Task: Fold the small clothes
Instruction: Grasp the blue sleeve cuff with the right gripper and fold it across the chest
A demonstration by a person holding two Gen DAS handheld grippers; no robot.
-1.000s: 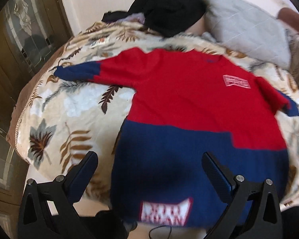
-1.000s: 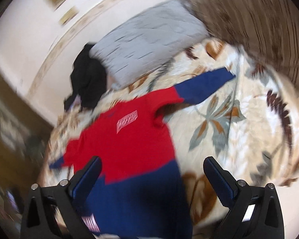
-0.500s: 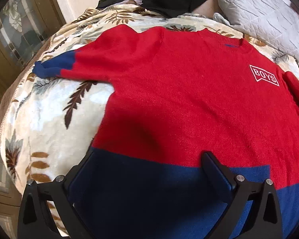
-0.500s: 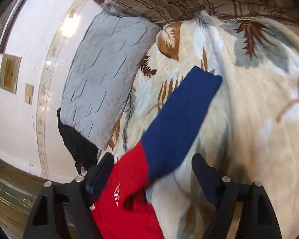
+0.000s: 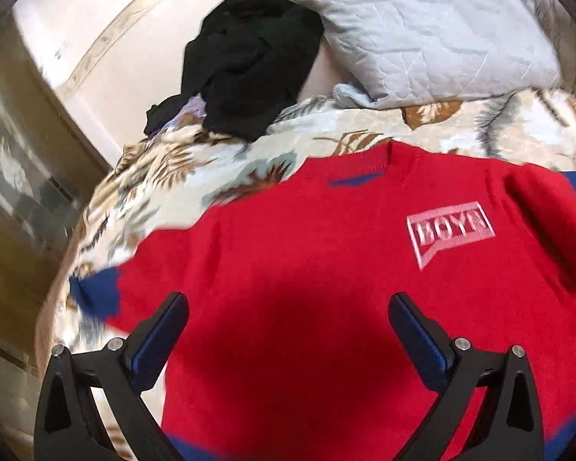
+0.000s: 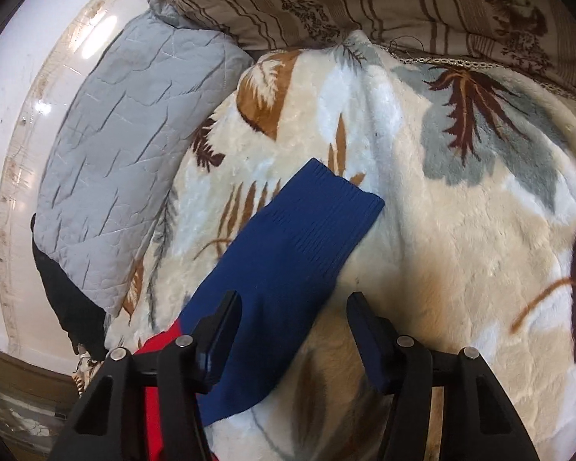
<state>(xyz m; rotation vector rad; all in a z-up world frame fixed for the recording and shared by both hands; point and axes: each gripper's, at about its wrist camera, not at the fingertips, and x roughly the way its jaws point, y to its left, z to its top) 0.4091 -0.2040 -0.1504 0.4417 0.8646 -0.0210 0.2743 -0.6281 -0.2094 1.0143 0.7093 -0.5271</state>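
The red and navy knitted sweater (image 5: 364,288) lies flat, front up, on the cream plush blanket with brown and grey leaves (image 6: 460,230) that covers the bed. Collar toward the far side; white chest patch on the right of the left wrist view.

What we take the coming move to turn on: the navy ribbed sleeve (image 6: 288,253). In the right wrist view its long axis runs on a diagonal, from the red shoulder at near left up to the cuff at far right. The cuff end lies beyond the jaws; the mid-sleeve sits between them.

Right gripper (image 6: 292,315): jaws closing, not yet pressing. The left pad stands over the sleeve's left edge, the right pad over bare blanket just right of the cloth. We judge the bite will land across the sleeve, not along it, which suits drawing it inward over the chest.

Left gripper (image 5: 288,307): jaws wide open, nothing between them, hanging over the red chest. The other sleeve, navy at its tip (image 5: 96,292), trails off to the near left of those jaws. View is blurred.

So the right hand is plainly the nearer to this sleeve; the left is over the body and well apart from it.

Outward: a grey quilted pillow (image 6: 126,146) at far left, a heap of black clothing (image 5: 249,57) beside it, and a striped brown bedcover (image 6: 403,0) along the far edge.
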